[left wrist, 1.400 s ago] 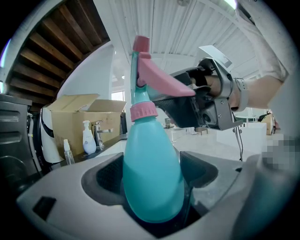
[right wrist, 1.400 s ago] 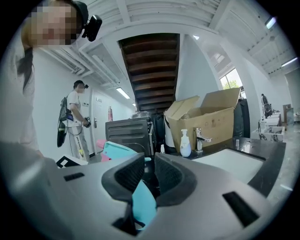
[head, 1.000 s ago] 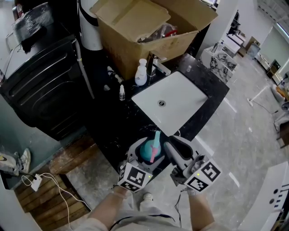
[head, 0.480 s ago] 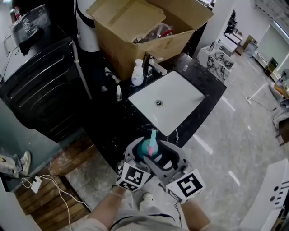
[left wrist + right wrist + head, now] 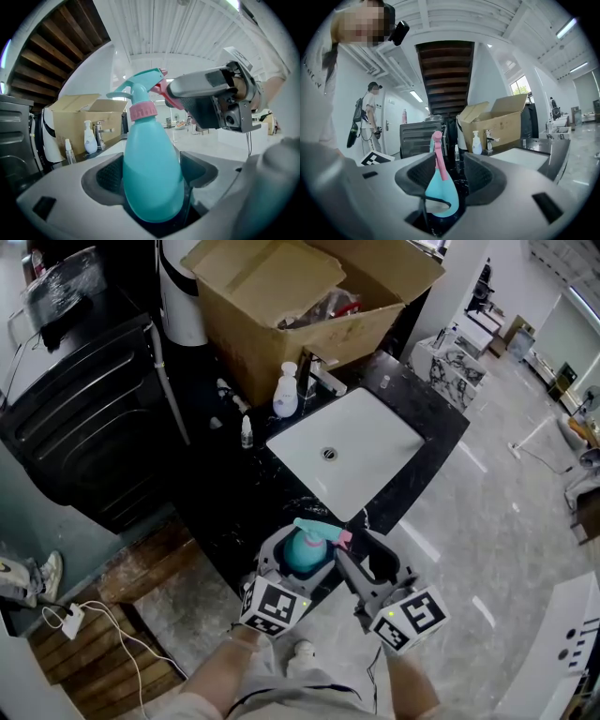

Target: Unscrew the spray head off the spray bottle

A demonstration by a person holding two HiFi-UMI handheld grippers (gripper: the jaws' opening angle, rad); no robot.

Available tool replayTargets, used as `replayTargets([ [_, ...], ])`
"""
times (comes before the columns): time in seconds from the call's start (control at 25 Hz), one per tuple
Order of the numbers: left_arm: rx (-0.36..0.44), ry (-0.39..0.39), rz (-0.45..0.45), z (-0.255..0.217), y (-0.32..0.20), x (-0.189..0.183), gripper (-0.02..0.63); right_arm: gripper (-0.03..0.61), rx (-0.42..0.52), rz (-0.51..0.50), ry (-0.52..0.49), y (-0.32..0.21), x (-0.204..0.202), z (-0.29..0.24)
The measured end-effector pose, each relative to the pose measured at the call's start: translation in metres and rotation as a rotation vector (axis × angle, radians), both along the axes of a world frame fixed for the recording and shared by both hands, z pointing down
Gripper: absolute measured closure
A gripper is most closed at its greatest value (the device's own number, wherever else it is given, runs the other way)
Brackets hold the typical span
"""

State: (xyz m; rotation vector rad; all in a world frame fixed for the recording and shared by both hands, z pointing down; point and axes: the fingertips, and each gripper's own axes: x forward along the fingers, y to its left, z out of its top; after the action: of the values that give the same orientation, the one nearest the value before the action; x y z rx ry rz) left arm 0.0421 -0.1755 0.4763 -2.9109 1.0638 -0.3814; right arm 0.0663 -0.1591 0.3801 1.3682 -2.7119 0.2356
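**Right gripper closing on the spray head, bottle clamped in the left**

The spray bottle is off the counter. It is held in the air on the person's side of the sink, about over the counter's near edge. The left gripper is clamped on the teal body, with a pad against each flank. The bottle's long axis runs out along that gripper's jaws, base deep in the grip and neck leading away. In the head view it stands roughly upright, its top leaning a little toward the sink.

The spray head sits at the far end of that axis, above the pink collar that joins it to the neck. The head's own length lies across the bottle's axis. Its pink-tipped nozzle end points to the person's right, toward the right gripper.

The right gripper meets the head side-on from the person's right, crosswise to the bottle, and is the nearer of the two to the head. Its jaws are closing with the head and its pink trigger between them. A gap shows beside one pad, so they do not appear to press yet.

Once the jaws bite, the turn would probably have to go about the bottle's long axis while the left gripper keeps the body from spinning. Off that axis, the bottle might simply tilt in the left grip.
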Motion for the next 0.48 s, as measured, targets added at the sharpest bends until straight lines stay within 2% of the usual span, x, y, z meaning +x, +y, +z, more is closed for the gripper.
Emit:
replayTargets([
  [0.24, 0.0, 0.0, -0.001, 0.0, 0.001, 0.0, 0.236, 0.398, -0.001, 0.023, 0.015, -0.022, 0.007, 0.008],
  [0.48, -0.001, 0.0, 0.001, 0.0, 0.001, 0.0, 0.236, 0.42, 0.003, 0.005, 0.033, -0.046, 0.002, 0.011],
])
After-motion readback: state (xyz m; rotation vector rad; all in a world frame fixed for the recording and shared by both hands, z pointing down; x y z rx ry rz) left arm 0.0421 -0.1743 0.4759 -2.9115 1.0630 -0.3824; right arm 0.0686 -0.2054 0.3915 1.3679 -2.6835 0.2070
